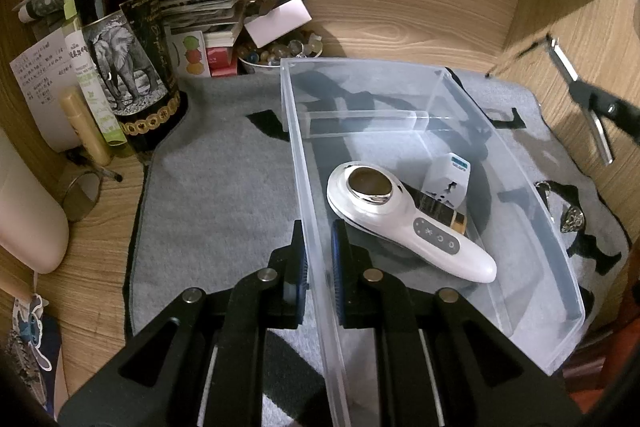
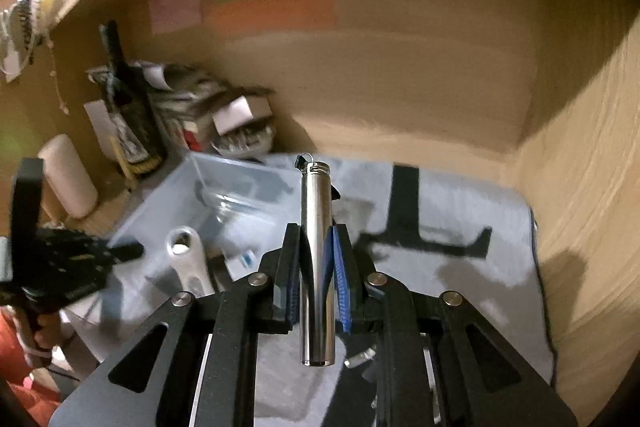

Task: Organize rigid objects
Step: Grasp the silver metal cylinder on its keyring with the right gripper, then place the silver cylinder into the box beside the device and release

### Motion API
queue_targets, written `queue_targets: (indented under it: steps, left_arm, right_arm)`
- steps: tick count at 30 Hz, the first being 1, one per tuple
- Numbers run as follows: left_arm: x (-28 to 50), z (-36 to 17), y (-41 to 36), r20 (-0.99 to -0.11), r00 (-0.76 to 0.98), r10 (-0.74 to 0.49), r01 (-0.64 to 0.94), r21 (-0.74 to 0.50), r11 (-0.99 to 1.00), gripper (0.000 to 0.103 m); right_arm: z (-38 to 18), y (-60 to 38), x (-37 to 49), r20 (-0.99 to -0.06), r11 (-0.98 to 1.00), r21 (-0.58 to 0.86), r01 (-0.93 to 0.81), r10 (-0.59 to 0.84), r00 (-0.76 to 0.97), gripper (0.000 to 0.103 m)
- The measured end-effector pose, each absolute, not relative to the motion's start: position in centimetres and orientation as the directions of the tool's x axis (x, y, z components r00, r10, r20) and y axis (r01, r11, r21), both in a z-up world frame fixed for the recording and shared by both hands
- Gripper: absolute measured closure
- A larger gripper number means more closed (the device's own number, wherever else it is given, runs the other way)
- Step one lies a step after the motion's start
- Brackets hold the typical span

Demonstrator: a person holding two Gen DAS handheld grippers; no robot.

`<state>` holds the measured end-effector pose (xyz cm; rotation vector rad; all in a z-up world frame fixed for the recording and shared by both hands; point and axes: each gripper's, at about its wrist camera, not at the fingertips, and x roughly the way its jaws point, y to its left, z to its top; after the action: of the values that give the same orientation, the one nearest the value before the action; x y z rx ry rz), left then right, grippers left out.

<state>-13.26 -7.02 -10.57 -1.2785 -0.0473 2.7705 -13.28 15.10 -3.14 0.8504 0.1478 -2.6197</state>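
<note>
A clear plastic bin [image 1: 532, 227] stands on a grey mat [image 1: 216, 187]. It holds a white handheld device [image 1: 404, 219], a white travel adapter [image 1: 448, 179] and a small dark bottle [image 1: 440, 211]. My left gripper [image 1: 319, 243] is shut on the bin's left wall. My right gripper [image 2: 317, 251] is shut on a shiny metal cylinder [image 2: 318, 259] and holds it above the mat, to the right of the bin [image 2: 168, 203]. The right gripper with the cylinder also shows blurred at the right edge of the left wrist view [image 1: 592, 103].
A dark wine bottle [image 1: 124, 39] with an elephant label, a paper stack [image 1: 204, 11], a bowl of marbles [image 1: 276, 51] and a cream tube [image 1: 86, 127] stand at the back left. A metal keychain [image 1: 568, 215] lies on the mat right of the bin. Wooden walls enclose the desk.
</note>
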Motion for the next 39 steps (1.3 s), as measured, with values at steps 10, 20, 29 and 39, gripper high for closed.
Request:
queue_targets:
  steps: [10,20,29,39]
  left_arm:
    - [-13.5,-10.5,-7.4,-0.759,-0.643,0.099,-0.059,-0.080,-0.995,0.094]
    - [-13.4,-10.5,-7.5,-0.756,-0.646,0.106,-0.063,-0.085,-0.994,0.094]
    - [-13.4,-10.5,-7.5,-0.754,-0.648,0.111,-0.068,-0.088,-0.994,0.094]
    - [-13.4,-10.6,-7.6,-0.754,-0.648,0.111,-0.068,-0.088,-0.994,0.094]
  right_arm:
    - [-2.1,11.4,-12.9,-0.552,-0.864,0.027,0.502,-0.432,-0.713,0.089]
    - [-5.7,7.4,-15.0,-0.658,-0.825,0.047,0.563,-0.450,-0.604,0.089]
    - [-9.8,5.5,-17.2,-0.784,-0.816,0.049,0.576,-0.389,-0.484,0.089]
    - [-9.5,5.6,-16.6,-0.773,-0.813,0.030,0.581,-0.388,-0.502,0.086]
